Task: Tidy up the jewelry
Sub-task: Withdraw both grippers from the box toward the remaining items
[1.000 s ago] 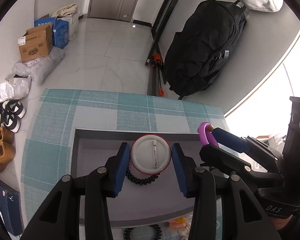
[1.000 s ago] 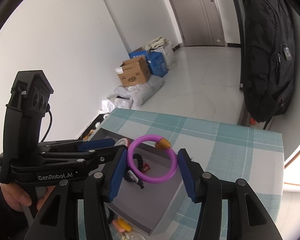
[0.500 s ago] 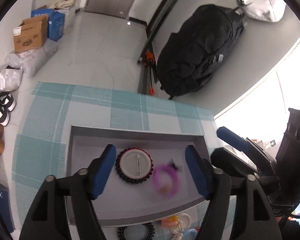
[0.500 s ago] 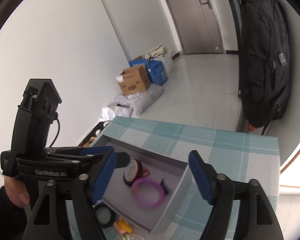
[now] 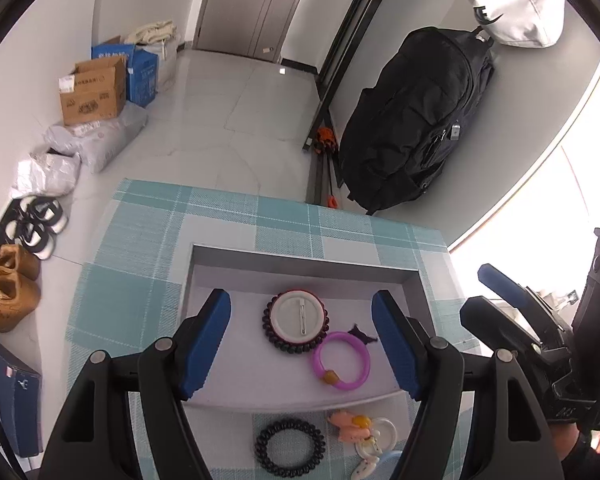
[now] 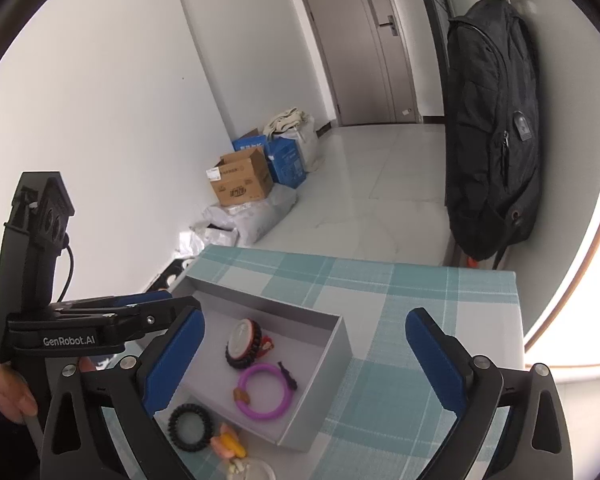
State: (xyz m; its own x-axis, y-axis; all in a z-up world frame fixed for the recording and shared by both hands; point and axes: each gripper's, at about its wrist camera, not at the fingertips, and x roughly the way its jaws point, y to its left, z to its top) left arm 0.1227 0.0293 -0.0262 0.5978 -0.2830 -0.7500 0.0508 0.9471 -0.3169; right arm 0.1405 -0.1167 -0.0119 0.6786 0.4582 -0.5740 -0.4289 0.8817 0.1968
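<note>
A grey open box point(image 5: 300, 266) point(image 6: 332, 364) sits on the checked tablecloth. Inside lie a white round badge ringed by a dark bead bracelet point(image 5: 299, 320) point(image 6: 242, 342), a purple ring bracelet point(image 5: 342, 360) point(image 6: 262, 392) and a small dark clip point(image 5: 362, 334) point(image 6: 287, 374). Outside the box's near wall lie a black coil hair tie point(image 5: 289, 446) point(image 6: 190, 426), a pink and yellow clip point(image 5: 350, 426) point(image 6: 228, 442) and white pieces point(image 5: 376, 440). My left gripper point(image 5: 306, 348) is open and empty above the box. My right gripper point(image 6: 304, 364) is open and empty above the box.
The teal checked cloth point(image 5: 140, 248) covers a small table. A black backpack point(image 5: 412, 120) hangs on the wall behind. Cardboard boxes point(image 5: 96, 90), bags and shoes point(image 5: 12, 288) lie on the floor at left. My right gripper's body point(image 5: 540, 356) stands right of the box.
Both grippers opened: the left let go of the badge with bead bracelet, the right dropped the purple ring. Both items now lie in the box and both grippers have pulled back and up.
</note>
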